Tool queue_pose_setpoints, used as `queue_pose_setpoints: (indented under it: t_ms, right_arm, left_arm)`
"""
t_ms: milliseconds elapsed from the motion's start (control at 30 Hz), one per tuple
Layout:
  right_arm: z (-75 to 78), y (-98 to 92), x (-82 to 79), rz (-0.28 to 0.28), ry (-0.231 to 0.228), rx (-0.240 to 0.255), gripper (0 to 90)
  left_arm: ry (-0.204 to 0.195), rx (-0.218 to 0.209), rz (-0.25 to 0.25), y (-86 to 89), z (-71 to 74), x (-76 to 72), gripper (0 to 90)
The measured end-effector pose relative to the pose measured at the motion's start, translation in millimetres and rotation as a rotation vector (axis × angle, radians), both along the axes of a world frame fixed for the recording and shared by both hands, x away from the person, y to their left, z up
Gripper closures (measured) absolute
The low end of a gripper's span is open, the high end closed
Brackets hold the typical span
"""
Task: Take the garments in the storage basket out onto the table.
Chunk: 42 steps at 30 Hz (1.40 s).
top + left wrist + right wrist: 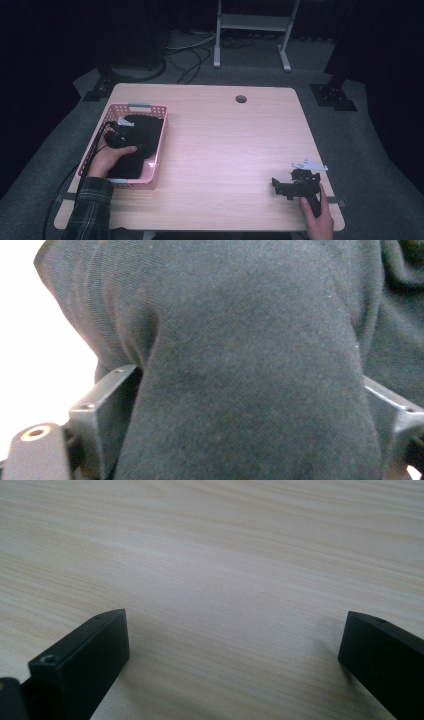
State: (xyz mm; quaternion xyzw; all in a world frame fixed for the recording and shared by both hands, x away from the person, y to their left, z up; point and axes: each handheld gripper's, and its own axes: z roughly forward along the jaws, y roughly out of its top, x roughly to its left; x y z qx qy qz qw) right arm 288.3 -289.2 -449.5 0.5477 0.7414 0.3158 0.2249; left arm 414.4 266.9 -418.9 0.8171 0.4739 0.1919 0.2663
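A dark grey cloth [146, 131] lies bunched in a pink plastic basket [159, 151] at the table's left. My left gripper [129, 133] is down inside the basket, pressed into the cloth. In the left gripper view the cloth [250, 340] bulges between the two jaws, which stand wide apart on either side of it, so the left gripper [247, 390] is open around a fold. My right gripper [281, 188] rests near the table's front right corner. It is open [232, 645] over bare wood, with nothing between its fingers.
The light wooden table [225, 135] has a round cable hole [241, 99] at its back edge. A white metal stand [252, 30] rises behind the table on grey carpet. A plaid sleeve [90, 207] comes in at the bottom left.
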Motion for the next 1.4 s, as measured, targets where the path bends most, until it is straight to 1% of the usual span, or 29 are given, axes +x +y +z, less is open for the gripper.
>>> queue_pose_setpoints:
  t_ms: [67, 100, 133, 300, 433, 500, 533, 700, 867, 967, 1000, 1233, 1333, 1367, 1400]
  right_arm:
    - [0.0, 0.0, 0.0, 0.000, 0.000, 0.000, 0.0]
    - [0.0, 0.0, 0.0, 0.000, 0.000, 0.000, 0.0]
    - [0.0, 0.0, 0.0, 0.000, 0.000, 0.000, 0.0]
    - [0.0, 0.0, 0.0, 0.000, 0.000, 0.000, 0.0]
    - [0.0, 0.0, 0.0, 0.000, 0.000, 0.000, 0.0]
    - [0.0, 0.0, 0.0, 0.000, 0.000, 0.000, 0.0]
    - [0.0, 0.0, 0.0, 0.000, 0.000, -0.001, 0.0]
    - [0.0, 0.0, 0.0, 0.000, 0.000, 0.000, 0.0]
    - [0.0, 0.0, 0.0, 0.000, 0.000, 0.000, 0.0]
    - [0.0, 0.0, 0.0, 0.000, 0.000, 0.000, 0.0]
    - [0.0, 0.0, 0.0, 0.000, 0.000, 0.000, 0.0]
    - [0.0, 0.0, 0.0, 0.000, 0.000, 0.000, 0.0]
    - [0.0, 0.0, 0.0, 0.000, 0.000, 0.000, 0.0]
    - [0.0, 0.0, 0.0, 0.000, 0.000, 0.000, 0.0]
    - [0.0, 0.0, 0.0, 0.000, 0.000, 0.000, 0.0]
  left_arm:
    - [-0.001, 0.000, -0.003, 0.2, 1.1, -0.6, 17.3]
    - [-0.001, 0.000, -0.003, 0.2, 1.1, -0.6, 21.8]
    - [-0.003, 0.001, -0.005, 0.4, 1.7, -0.9, 24.3]
    - [-0.014, 0.008, -0.010, 0.4, 3.8, -2.2, 33.3]
    - [-0.019, 0.013, -0.018, 0.3, 6.2, -3.4, 48.3]
    - [-0.021, 0.010, -0.021, 0.6, 6.7, -3.7, 51.0]
    - [-0.019, 0.003, -0.013, 1.2, 6.9, -3.6, 51.3]
    - [-0.018, 0.000, -0.012, 1.6, 7.6, -3.2, 50.8]
    - [-0.018, -0.034, 0.001, 4.0, 9.2, -3.5, 50.6]
    - [-0.020, -0.045, 0.004, 4.9, 11.0, -4.0, 51.1]
    - [-0.030, -0.066, 0.019, 6.2, 13.4, -4.7, 51.1]
    - [-0.046, -0.084, 0.027, 7.3, 17.4, -5.9, 51.4]
    - [-0.064, -0.103, 0.037, 9.0, 20.7, -6.8, 51.4]
    - [-0.078, -0.119, 0.042, 10.4, 23.8, -7.8, 51.4]
    - [-0.078, -0.119, 0.042, 10.4, 23.8, -7.8, 51.5]
